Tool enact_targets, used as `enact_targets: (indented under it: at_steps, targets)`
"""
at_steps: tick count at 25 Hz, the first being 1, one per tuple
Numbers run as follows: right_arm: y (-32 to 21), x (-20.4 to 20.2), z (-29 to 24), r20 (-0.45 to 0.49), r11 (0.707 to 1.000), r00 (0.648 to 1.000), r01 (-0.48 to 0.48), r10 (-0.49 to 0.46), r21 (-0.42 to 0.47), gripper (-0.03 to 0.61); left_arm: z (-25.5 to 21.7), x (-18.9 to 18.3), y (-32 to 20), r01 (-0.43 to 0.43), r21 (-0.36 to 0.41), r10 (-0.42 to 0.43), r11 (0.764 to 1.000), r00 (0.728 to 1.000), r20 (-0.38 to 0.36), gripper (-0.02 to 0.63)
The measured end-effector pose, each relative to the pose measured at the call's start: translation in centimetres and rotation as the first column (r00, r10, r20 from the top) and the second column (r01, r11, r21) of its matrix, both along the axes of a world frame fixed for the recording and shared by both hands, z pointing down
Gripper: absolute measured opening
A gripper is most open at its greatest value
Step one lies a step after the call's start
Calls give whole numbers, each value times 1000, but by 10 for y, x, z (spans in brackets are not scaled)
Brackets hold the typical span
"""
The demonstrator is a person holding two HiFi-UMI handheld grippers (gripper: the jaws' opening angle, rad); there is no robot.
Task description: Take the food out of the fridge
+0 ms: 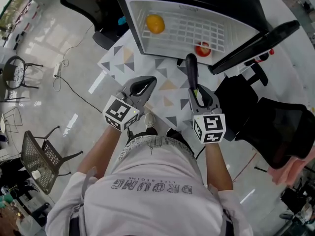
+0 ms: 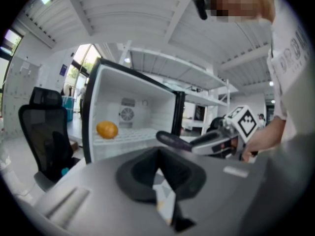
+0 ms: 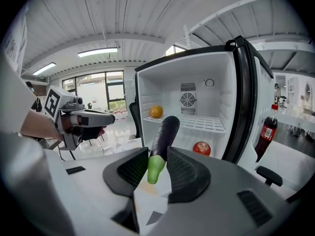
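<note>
The small fridge (image 1: pixel 139 28) stands open on a patterned mat. An orange (image 1: pixel 155 23) (image 2: pixel 107 130) (image 3: pixel 156 111) lies at the left of its white wire shelf. A red tomato (image 1: pixel 203 48) (image 3: pixel 201 148) sits low at the right. My right gripper (image 1: pixel 196 89) (image 3: pixel 157 157) is shut on a purple eggplant (image 1: pixel 191 72) (image 3: pixel 165 132), which points toward the fridge with its green stem end between the pads. My left gripper (image 1: pixel 147 80) (image 2: pixel 158 154) hangs to its left, shut with nothing in it, in front of the fridge opening.
The fridge door (image 1: pixel 256 45) swings out to the right, with a red-capped cola bottle (image 3: pixel 266 130) in it. A black office chair (image 1: pixel 278 127) stands right of me, and another (image 2: pixel 47 132) left of the fridge. A mesh chair (image 1: pixel 37 159) is at the far left. Cables run over the floor.
</note>
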State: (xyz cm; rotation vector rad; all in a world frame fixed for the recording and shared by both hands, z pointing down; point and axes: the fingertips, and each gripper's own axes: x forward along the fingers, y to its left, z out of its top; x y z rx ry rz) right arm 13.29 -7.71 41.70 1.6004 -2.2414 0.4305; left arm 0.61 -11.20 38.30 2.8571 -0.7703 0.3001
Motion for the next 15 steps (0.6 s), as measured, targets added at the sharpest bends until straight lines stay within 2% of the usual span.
enact_targets:
  at_steps: [15]
  targets:
    - [-5, 13, -19, 2, 999, 1000, 2, -3, 39, 112, -9, 14, -10, -21, 19, 21, 1000, 1000, 0, 0]
